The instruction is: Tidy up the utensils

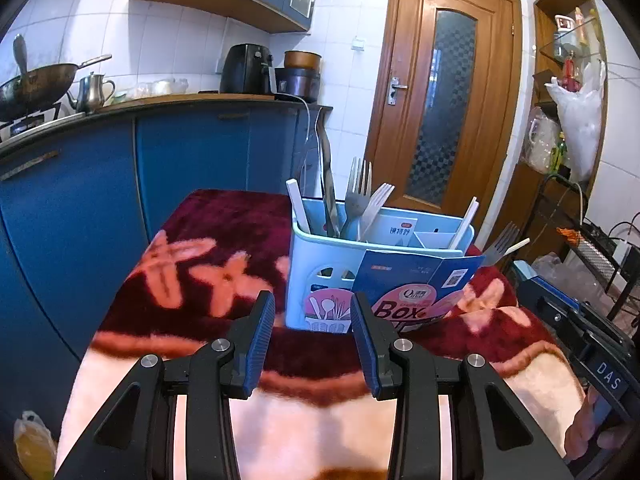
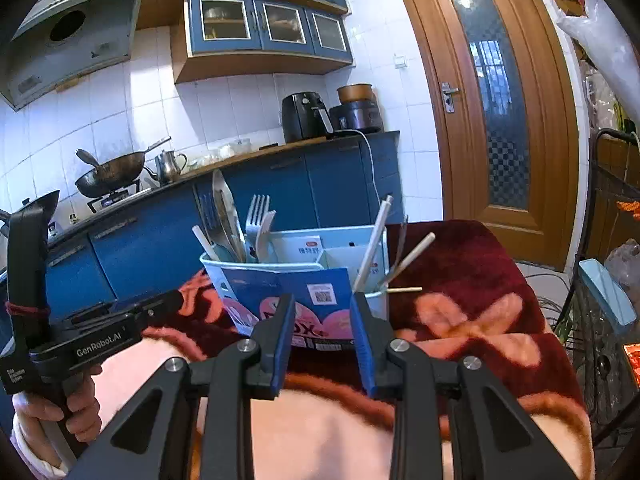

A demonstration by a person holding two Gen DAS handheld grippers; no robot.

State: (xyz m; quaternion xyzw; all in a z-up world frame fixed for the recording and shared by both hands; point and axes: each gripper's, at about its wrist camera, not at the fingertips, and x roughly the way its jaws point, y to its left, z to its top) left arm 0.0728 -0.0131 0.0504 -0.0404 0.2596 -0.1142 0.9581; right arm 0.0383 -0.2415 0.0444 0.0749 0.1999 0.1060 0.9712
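2 hand-held grippers, left and right, part-open and empty, face the utensil caddy straight ahead; utensils stand upright.

You are working in a home kitchen; white tiled walls back a curved counter over blue cabinet doors; a wok sits on the gas stove beside a metal kettle, under a range hood; an air fryer and a cooker pot stand further along; glass-fronted wall cupboards hang above; a wooden door closes the room.
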